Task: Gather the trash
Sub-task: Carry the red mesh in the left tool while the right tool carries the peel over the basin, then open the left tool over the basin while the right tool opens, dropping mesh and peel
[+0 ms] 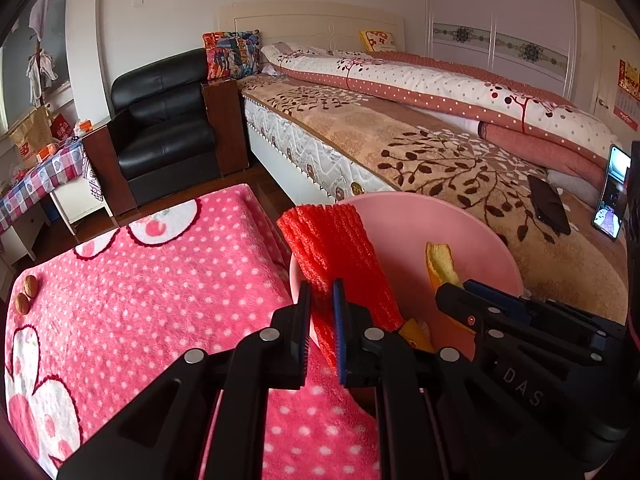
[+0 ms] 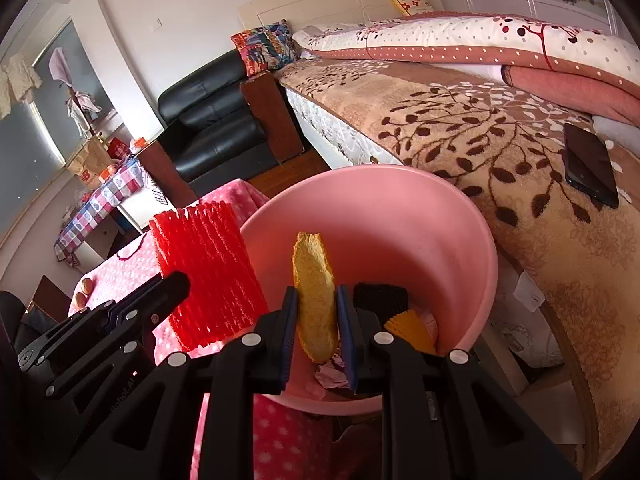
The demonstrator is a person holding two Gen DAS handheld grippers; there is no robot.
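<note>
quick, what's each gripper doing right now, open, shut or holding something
Left gripper: closed on the red foam net, beside the pink bin.
Right gripper: closed on the orange peel, held over the bin's opening.

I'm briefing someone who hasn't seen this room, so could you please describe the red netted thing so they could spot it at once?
Find the pink basin standing between the pink polka-dot blanket and the bed. At its blanket-side rim, the left gripper holds up the red foam net sleeve. It is the only bright red, ribbed mesh piece; the neighbouring yellow peel in the right gripper is smooth and solid.
</note>
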